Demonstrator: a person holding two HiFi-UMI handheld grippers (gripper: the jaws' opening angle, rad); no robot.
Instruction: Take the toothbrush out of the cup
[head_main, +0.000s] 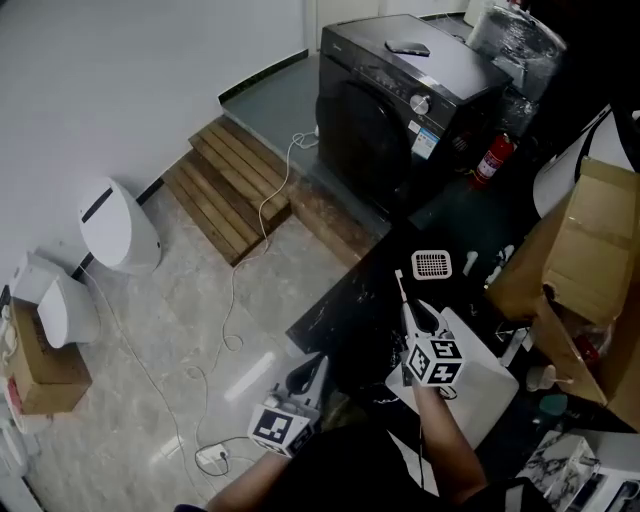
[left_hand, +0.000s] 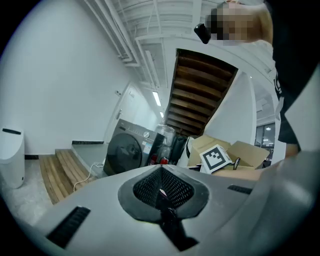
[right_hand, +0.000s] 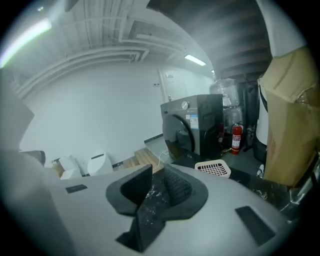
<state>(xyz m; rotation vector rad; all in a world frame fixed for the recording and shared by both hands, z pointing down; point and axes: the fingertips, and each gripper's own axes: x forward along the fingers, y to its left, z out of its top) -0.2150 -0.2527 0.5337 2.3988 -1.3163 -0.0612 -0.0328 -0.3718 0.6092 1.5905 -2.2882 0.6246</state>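
Grey left gripper: lowest in the head view, off the counter's edge and over the pale floor; its mesh pads are pressed together with nothing clamped between them.
Marker cube: black-and-white squares, at the left gripper's back end by the person's forearm.
Right gripper: above the dark counter, jaws standing apart; between them only speckled counter shows, so it grips nothing.
Pale slab: on the counter beneath the right gripper's body.
Counter: black and speckled.
Toothbrush: a thin white stick, which I take for it, lies on the counter just beyond the right gripper's tips and outside the jaws; too small to be certain.
Slotted tray: white, further along the counter, near the stick but apart from it.
Cardboard box: brown, at the right of the counter.
Cable: white, trailing over the floor.
Fire extinguisher: red, beside the washing machine.
Washing machine: dark, with a round door.
Wooden steps: left of the machine, against the white wall.
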